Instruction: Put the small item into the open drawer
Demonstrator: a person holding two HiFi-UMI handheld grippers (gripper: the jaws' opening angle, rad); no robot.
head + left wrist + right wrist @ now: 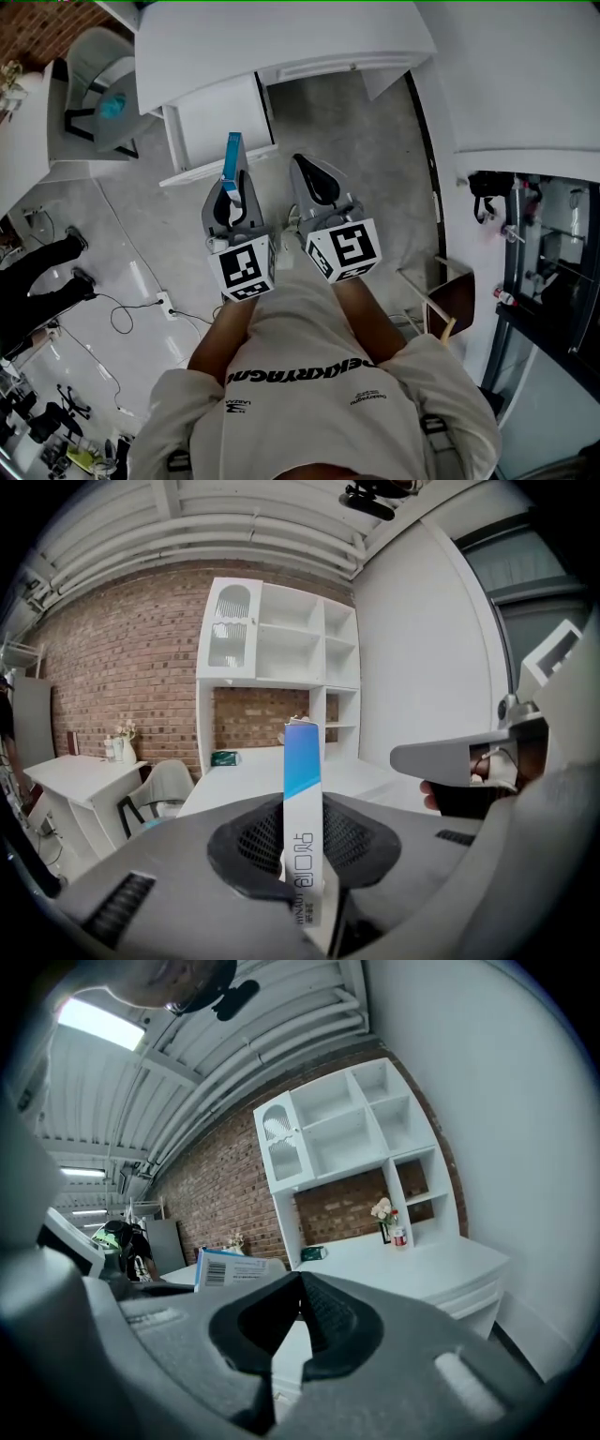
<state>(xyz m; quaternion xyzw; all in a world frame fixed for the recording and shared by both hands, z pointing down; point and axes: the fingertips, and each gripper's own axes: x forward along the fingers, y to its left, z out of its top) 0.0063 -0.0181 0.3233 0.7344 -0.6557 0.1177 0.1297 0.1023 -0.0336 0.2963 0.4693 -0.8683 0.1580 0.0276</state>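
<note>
The slim box [232, 155] is clamped on end in the left gripper [232, 190]; the open drawer [217, 124] lies just ahead of it; the right gripper [307, 173] is closed, empty.

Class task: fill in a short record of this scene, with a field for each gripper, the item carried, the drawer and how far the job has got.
left gripper: shut on a slim blue-and-white box, held upright
right gripper: fingers together, nothing between them
drawer: pulled open under the white desk, ahead of both grippers
box position: over the floor, just short of the drawer front
job status: box not yet in the drawer
</note>
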